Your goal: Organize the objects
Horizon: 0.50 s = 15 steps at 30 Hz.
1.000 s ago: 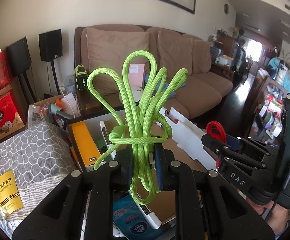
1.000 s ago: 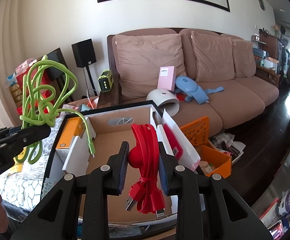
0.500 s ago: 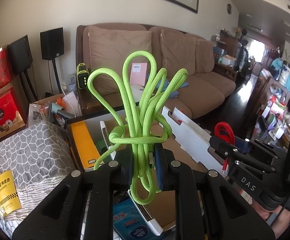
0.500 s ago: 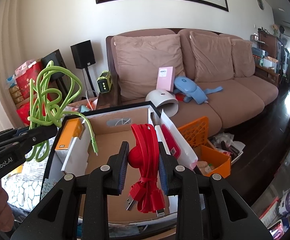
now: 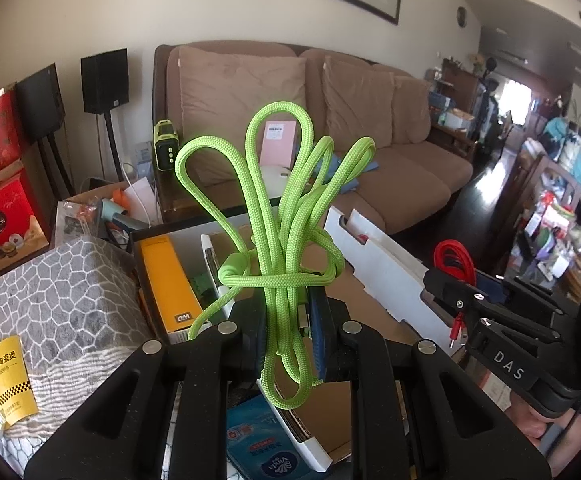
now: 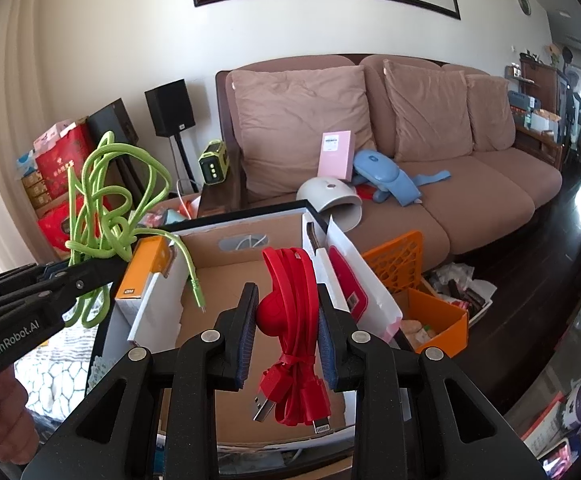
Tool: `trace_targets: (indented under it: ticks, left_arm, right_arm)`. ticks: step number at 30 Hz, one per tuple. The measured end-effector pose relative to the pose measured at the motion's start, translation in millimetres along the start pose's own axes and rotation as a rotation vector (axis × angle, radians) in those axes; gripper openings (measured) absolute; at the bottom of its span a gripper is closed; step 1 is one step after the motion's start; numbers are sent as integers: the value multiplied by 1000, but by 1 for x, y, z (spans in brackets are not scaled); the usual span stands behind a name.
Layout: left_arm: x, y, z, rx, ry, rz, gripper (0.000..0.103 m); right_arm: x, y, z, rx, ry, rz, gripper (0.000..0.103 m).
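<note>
sofa: brown, three cushions, against the back wall; pink booklet, white dome-shaped device and blue item lying on the seat
cardboard box: open, in front of the sofa, below both grippers; white inserts along its sides; floor mostly bare
patterned cloth: grey, cobble print, left of the box; yellow tag on it
orange crate: right of the box, near the sofa's foot; small clutter around it
yellow box: lies in the left part of the cardboard box, long side running away from the camera
left gripper: clenched on the green cable; pads pinch the bundle just under its wrap knot; loops stand up above the fingers, one loop hangs below; a loose end trails over the box, plug down, in the right wrist view
right gripper: clamped on the red cable; coiled bundle tied low with a band; USB plug and a second plug dangle beneath the pads; held over the box's open middle, not touching it
</note>
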State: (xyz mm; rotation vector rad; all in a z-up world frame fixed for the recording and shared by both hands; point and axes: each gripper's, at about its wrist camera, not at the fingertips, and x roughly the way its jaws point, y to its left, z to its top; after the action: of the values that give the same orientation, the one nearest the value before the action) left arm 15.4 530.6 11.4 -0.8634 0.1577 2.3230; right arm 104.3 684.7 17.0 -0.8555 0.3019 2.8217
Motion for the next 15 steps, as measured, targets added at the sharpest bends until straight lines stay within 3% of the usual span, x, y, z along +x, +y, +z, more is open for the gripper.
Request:
trace_targets:
  ticks: [15]
  left_arm:
    - [0,-14,-4,16,12,-97,17]
  right_arm:
    - [-1,-4,0,19,5,17,27]
